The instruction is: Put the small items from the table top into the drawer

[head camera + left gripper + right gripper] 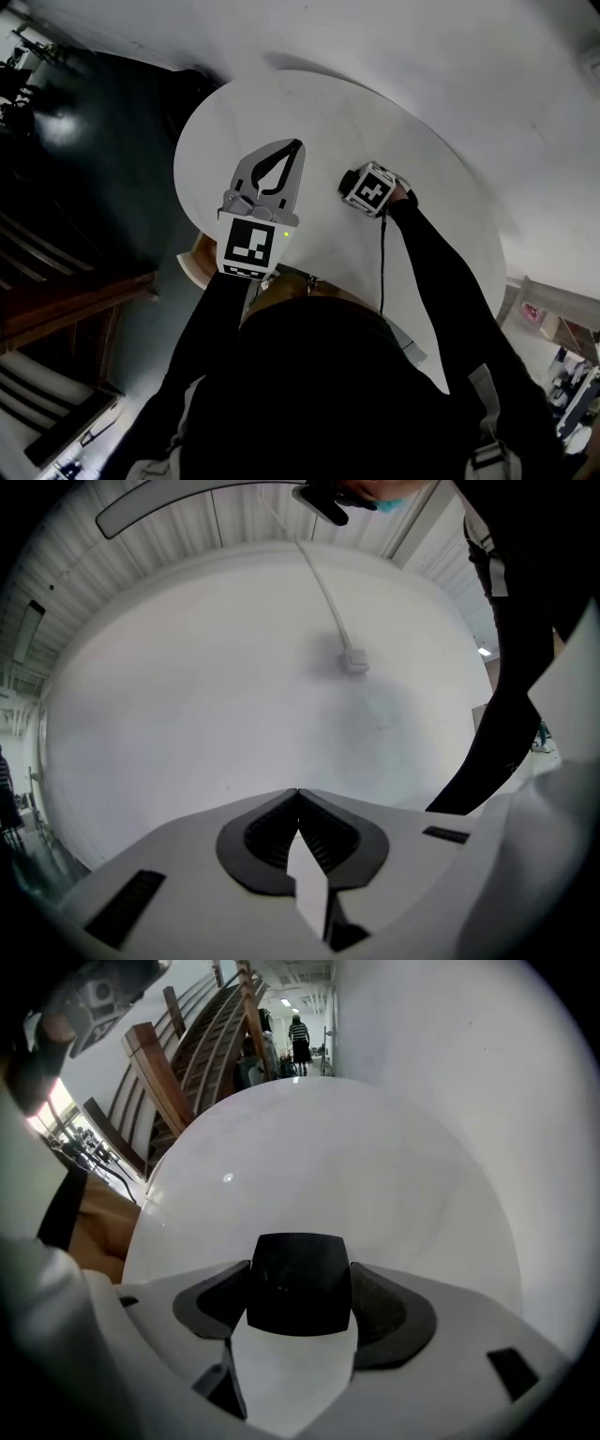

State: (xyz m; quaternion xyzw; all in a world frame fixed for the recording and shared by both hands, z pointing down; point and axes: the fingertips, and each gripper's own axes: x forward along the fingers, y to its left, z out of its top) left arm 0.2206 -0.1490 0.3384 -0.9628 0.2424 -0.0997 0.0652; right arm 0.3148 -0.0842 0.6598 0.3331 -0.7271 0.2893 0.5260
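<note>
A round white table fills the head view. In the right gripper view a small black squarish item lies on the table top, between the wide-spread jaws of my right gripper. The pads stand along its two sides, and I see no squeeze on it. In the head view that gripper points steeply down at the table, its jaws hidden under its marker cube. My left gripper hovers over the table's left part, shut and empty, its tips meeting. No drawer is clearly in view.
A wooden piece shows under the table's near edge. A dark wooden staircase stands beyond the table, and a person stands far off. In the left gripper view a white cord ends in a small white block.
</note>
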